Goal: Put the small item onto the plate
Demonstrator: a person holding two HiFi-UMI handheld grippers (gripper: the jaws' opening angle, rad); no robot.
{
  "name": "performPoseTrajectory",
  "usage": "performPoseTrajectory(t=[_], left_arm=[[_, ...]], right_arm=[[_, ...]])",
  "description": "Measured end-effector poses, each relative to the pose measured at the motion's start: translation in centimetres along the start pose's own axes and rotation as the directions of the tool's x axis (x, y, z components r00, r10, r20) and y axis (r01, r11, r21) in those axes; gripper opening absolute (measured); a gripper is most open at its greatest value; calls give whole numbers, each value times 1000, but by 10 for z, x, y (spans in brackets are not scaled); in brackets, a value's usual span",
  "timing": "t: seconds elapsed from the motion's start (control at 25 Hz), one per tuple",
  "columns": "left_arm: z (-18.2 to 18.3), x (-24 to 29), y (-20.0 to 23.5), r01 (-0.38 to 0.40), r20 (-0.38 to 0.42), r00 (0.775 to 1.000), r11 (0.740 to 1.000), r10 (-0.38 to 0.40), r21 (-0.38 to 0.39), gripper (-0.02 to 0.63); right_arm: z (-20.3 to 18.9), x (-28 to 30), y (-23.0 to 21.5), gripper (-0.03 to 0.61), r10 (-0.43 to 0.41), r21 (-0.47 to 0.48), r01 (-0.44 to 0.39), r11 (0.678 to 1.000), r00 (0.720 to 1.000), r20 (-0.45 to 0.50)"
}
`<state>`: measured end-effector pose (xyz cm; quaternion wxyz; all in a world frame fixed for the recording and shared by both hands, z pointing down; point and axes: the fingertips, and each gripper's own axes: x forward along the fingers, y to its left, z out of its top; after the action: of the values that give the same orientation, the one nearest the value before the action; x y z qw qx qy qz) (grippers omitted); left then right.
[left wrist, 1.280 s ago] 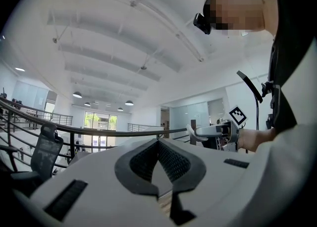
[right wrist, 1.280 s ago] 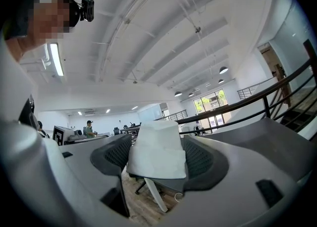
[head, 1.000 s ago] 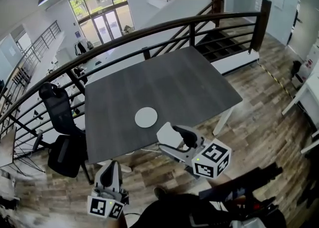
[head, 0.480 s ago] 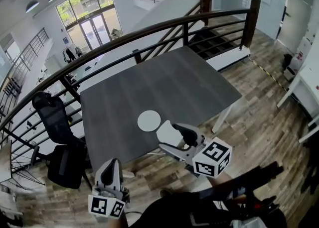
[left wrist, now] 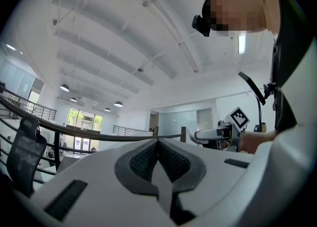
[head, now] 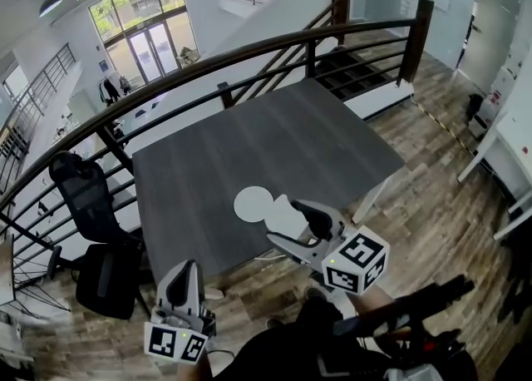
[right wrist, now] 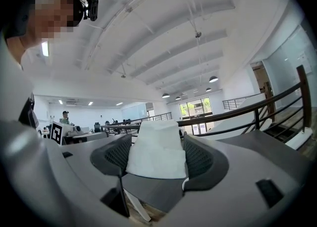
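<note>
Wood floor all around. Dark grey surface beside a curved dark railing. Black chair at left. Big bright windows far back. Round lights up on a white ceiling.

Plate on table, apparently near edge

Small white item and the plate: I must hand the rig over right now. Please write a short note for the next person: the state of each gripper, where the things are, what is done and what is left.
Right gripper: jaws wide apart but closed on the small white item, held level over the near edge of the table.
Left gripper: jaws together, empty, low and off the table.
Plate: white, empty, near the table's front edge, just left of the item in the head view.
Done: the item is in the grip.
Left: bring it over the plate, lower it, open the jaws.
</note>
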<state>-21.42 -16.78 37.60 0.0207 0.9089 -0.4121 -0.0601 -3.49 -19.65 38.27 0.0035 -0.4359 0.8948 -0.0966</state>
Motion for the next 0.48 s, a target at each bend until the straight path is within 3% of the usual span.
performPoseTrajectory(t=[0.48], left_arm=[[3,49,23,-126,-25,992,992,127,31,5]], right_arm=[[23,60,-59,333,115,-13,-115,993,993,4]])
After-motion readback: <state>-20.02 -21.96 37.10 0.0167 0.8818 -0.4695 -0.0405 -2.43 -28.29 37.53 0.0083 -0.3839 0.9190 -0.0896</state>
